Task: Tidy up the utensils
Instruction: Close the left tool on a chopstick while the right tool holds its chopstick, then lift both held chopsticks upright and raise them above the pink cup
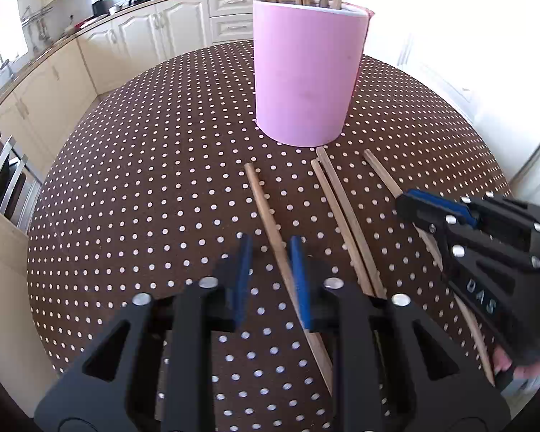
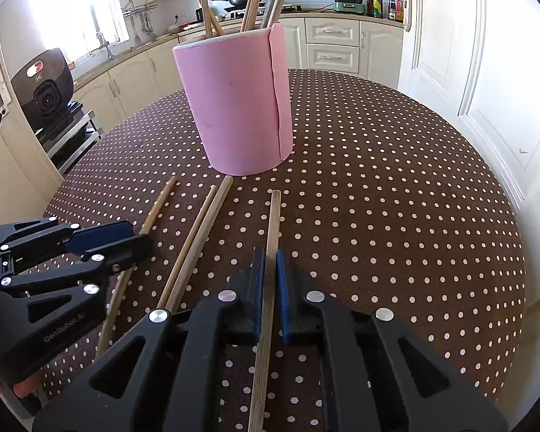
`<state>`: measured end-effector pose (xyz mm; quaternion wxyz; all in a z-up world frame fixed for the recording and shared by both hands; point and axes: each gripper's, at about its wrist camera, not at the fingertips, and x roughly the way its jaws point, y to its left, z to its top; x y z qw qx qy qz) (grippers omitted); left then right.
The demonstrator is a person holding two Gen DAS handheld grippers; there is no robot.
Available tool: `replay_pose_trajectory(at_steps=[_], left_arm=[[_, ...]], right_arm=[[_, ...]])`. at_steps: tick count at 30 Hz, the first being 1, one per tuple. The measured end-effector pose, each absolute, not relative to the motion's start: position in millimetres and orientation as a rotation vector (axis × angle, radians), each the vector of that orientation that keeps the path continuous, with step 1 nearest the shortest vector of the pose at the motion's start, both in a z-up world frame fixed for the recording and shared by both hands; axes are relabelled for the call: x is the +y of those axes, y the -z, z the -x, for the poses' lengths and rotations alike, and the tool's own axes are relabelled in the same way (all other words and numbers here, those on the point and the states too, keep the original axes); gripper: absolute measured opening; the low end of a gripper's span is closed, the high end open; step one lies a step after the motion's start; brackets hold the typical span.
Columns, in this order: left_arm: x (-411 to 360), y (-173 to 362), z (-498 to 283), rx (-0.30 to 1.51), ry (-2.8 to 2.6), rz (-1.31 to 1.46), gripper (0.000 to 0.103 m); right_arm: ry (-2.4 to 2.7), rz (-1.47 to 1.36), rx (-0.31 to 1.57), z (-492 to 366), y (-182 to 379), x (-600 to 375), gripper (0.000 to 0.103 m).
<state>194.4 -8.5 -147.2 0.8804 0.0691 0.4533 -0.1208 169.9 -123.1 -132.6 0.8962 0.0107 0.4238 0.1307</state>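
- Left wrist view: left gripper (image 1: 270, 252) straddled a chopstick (image 1: 266, 216), pads not yet pressing it.
- Right gripper (image 2: 269, 262) pinched another chopstick (image 2: 273, 223) before the pink holder (image 2: 234, 108).

both claws are black plastic with triangular cutouts, blue pads (image 1: 298, 280), silver screws and white lettering.

A pink holder (image 1: 306, 72) is standing on a brown, white-dotted tablecloth (image 1: 144, 180), tan wooden chopsticks (image 1: 270, 223) lying alongside black grippers showing blue pads (image 1: 300, 280).
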Motion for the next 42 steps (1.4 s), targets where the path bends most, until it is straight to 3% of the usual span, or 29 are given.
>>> replay_pose_trajectory(at_steps=[17,42], left_arm=[[31.9,145.2,-191.5,0.896,0.310,-0.031,0.007],[70.1,114.1,-198.2,0.774,0.255,0.125,0.007]], right_arm=[[-0.266,-0.009,0.876,-169.9,133.1,-121.7,0.006],[-0.237,-0.079,0.746,-167.6,98.6,-128.8,0.005]])
